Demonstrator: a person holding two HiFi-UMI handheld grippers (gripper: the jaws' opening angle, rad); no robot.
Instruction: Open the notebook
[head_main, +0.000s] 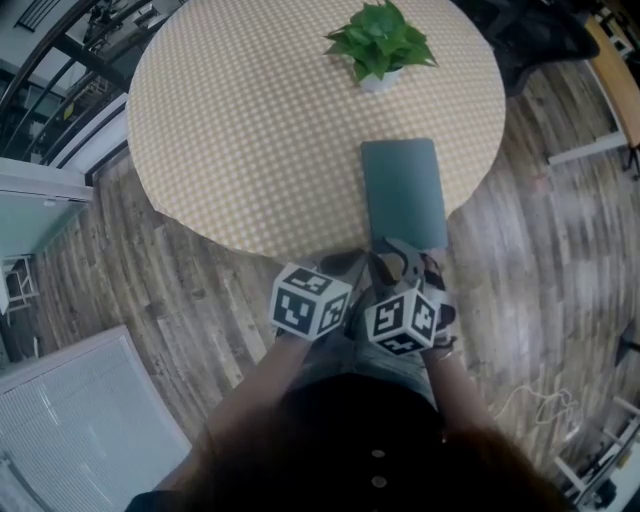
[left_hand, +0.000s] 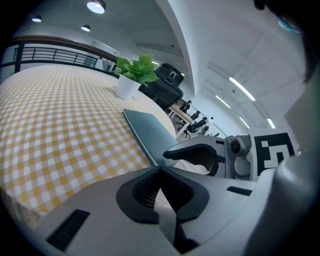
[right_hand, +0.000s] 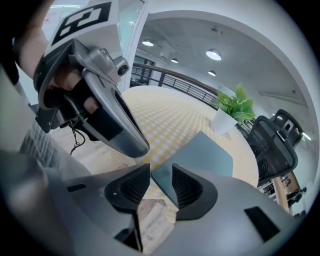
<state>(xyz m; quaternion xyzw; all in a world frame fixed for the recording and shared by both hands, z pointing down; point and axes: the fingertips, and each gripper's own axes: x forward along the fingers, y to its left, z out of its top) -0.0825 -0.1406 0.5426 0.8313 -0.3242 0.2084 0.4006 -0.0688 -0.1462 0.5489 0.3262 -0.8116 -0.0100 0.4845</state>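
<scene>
Slim teal closed notebook (head_main: 403, 192), flat on checked tabletop (head_main: 250, 120): likely light, stiff-covered, slick; take cover's near edge; right tool (right_hand: 160, 176) spread, left tool (left_hand: 161, 176) pressed together.

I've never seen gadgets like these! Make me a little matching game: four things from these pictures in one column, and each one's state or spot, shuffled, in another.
Things:
1. notebook
2. potted plant
3. left gripper
4. right gripper

States or places:
a. jaws apart
b. lying closed at the near edge of the table
c. jaws together
d. standing on the far side of the table

Pairs: 1-b, 2-d, 3-c, 4-a
</scene>
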